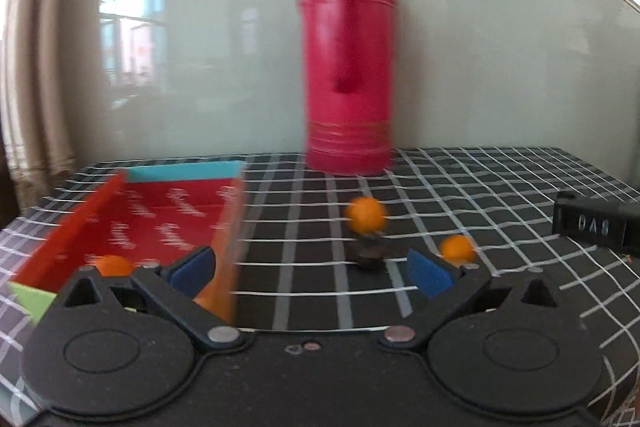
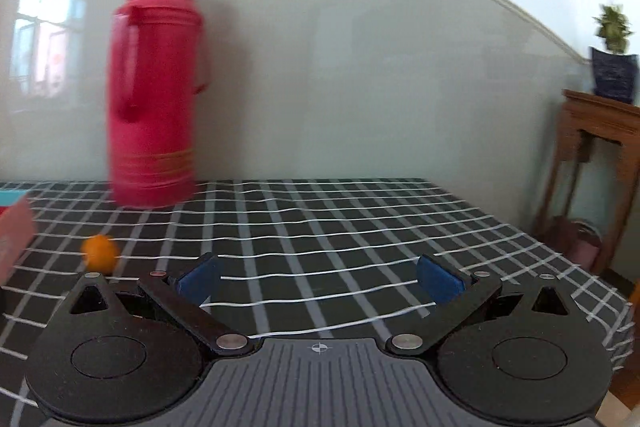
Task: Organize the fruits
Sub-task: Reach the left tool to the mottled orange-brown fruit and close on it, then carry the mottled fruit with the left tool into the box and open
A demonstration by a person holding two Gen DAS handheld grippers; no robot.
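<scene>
In the left wrist view, my left gripper (image 1: 311,269) is open and empty above the checked tablecloth. A red box (image 1: 160,223) stands to its left with an orange fruit (image 1: 114,265) inside, behind the left finger. One orange fruit (image 1: 366,215) lies ahead between the fingers, with a small dark object (image 1: 370,253) just in front of it. Another orange fruit (image 1: 457,247) lies by the right fingertip. In the right wrist view, my right gripper (image 2: 319,285) is open and empty; an orange fruit (image 2: 100,253) lies to its left.
A tall pink thermos (image 1: 348,67) stands at the back by the glass wall; it also shows in the right wrist view (image 2: 154,95). A black block with letters (image 1: 596,227) lies at the right. A wooden stand with a potted plant (image 2: 600,147) is beyond the table's right edge.
</scene>
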